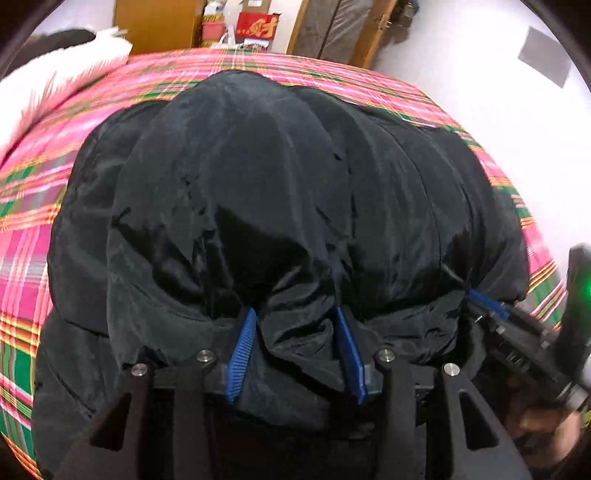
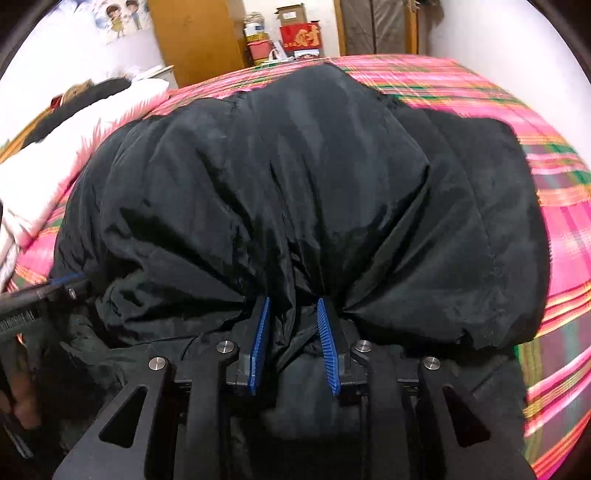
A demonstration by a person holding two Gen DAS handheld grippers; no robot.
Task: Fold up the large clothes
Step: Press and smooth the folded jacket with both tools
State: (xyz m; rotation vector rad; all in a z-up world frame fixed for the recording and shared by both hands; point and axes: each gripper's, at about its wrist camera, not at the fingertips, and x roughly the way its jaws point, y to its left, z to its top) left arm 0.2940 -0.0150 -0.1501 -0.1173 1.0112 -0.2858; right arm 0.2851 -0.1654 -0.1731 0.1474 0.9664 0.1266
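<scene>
A big black padded jacket [image 1: 280, 177] lies heaped on a pink and green plaid bedspread [image 1: 26, 266]. My left gripper [image 1: 294, 312] is shut on a thick bunch of the jacket's near edge, and creases fan out from its blue pads [image 1: 240, 350]. My right gripper [image 2: 293, 300] is shut on another bunch of the same jacket [image 2: 314, 177], with fabric gathered tight between its pads [image 2: 260, 343]. Each gripper shows in the other's view: the right gripper [image 1: 491, 310] at the jacket's right end, the left gripper [image 2: 62, 282] at its left end.
A white fluffy garment [image 1: 55, 81] lies on the bedspread [image 2: 554, 229] at the far left, also seen as a white garment [image 2: 55, 155]. Beyond the bed stand a wooden door [image 2: 195, 37], a red box [image 2: 301, 35] and stacked cartons. A white wall rises on the right.
</scene>
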